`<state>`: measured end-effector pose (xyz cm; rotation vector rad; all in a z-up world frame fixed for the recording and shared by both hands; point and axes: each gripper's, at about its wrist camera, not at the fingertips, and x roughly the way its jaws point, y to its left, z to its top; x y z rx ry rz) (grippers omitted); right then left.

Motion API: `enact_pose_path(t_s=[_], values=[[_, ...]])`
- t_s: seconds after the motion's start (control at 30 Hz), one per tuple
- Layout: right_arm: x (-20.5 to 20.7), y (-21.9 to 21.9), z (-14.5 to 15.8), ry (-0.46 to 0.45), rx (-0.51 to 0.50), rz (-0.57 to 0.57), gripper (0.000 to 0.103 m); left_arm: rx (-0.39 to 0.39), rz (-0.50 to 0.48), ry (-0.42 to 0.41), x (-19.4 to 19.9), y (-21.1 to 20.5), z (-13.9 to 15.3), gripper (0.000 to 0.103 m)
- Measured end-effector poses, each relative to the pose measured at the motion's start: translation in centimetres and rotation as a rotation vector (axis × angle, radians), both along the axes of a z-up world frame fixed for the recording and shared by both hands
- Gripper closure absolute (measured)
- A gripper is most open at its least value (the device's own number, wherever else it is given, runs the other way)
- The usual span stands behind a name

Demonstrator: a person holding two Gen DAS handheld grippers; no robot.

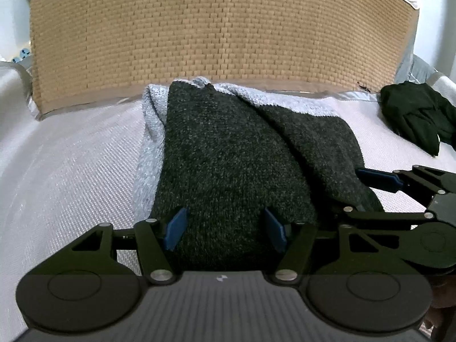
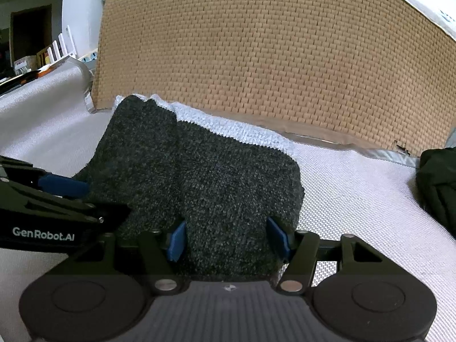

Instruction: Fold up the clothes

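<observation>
A folded dark grey knit sweater (image 1: pixel 228 148) (image 2: pixel 205 176) with a light grey layer showing along its far edge lies on the white woven bed surface (image 1: pixel 71 156) (image 2: pixel 356 188). My left gripper (image 1: pixel 225 228) hovers at the sweater's near edge, jaws apart, with the knit lying flat between the blue pads (image 1: pixel 176 228). My right gripper (image 2: pixel 226 238) stands the same way over the sweater's near right part, open, fabric spanning between its pads (image 2: pixel 276 238) without being pinched. Each gripper shows in the other's view: the right gripper (image 1: pixel 364 196), the left gripper (image 2: pixel 85 199).
A tan woven panel (image 1: pixel 222 28) (image 2: pixel 270 57) stands upright right behind the sweater. A crumpled black garment (image 1: pixel 413 114) (image 2: pixel 439 182) lies to the right on the bed. Shelves and small items sit beyond the bed's far left edge (image 2: pixel 34 57).
</observation>
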<state>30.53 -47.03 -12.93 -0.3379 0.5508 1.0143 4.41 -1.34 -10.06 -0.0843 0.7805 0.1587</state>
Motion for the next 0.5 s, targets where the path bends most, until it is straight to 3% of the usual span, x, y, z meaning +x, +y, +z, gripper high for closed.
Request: enact_pose_path(t_s=[0.5], values=[[0.5, 0.1, -1.1, -0.005, 0.018, 0.001, 0.038, -0.005, 0.019, -0.009, 0.5, 0.3, -0.3, 0.038]])
